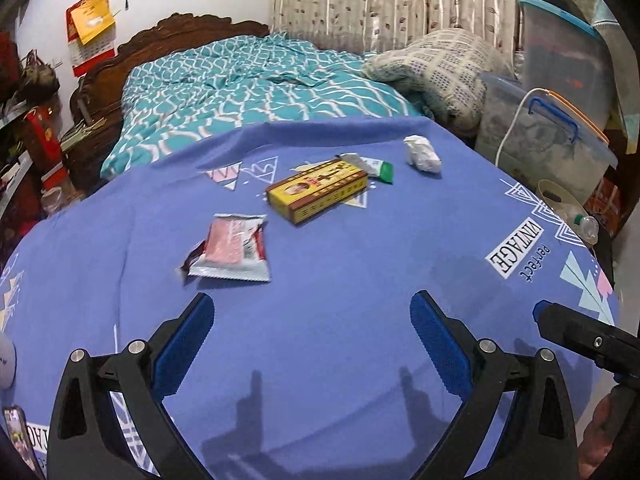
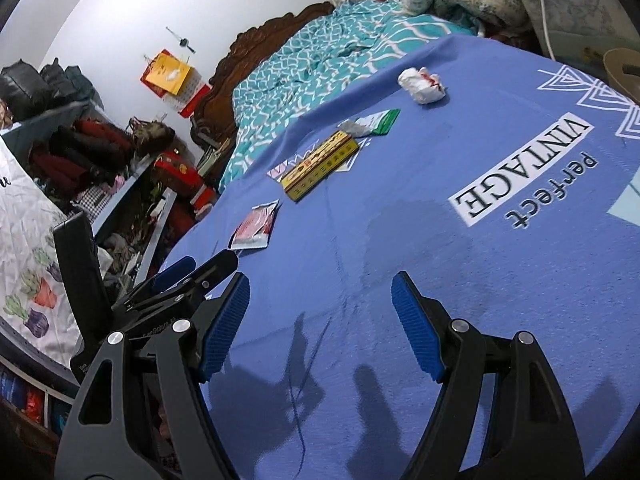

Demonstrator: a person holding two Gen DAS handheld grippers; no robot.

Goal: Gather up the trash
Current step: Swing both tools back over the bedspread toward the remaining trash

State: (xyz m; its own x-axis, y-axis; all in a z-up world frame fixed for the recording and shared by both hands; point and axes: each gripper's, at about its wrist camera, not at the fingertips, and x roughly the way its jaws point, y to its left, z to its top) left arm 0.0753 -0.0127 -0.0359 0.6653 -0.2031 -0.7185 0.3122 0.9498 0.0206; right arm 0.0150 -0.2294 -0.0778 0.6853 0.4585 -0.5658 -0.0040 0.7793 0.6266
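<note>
Matt blue cloth sheet (image 1: 320, 312) bears a glossy foil wrapper (image 1: 232, 250), cardboard box (image 1: 318, 192) and crumpled paper (image 1: 422, 154).

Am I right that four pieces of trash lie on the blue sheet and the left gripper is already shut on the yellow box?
Not quite: in the left wrist view the left gripper is open and empty, while the yellow cardboard box lies untouched on the blue printed sheet.

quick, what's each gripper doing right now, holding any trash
left gripper: open, holding nothing
right gripper: open, holding nothing
</note>
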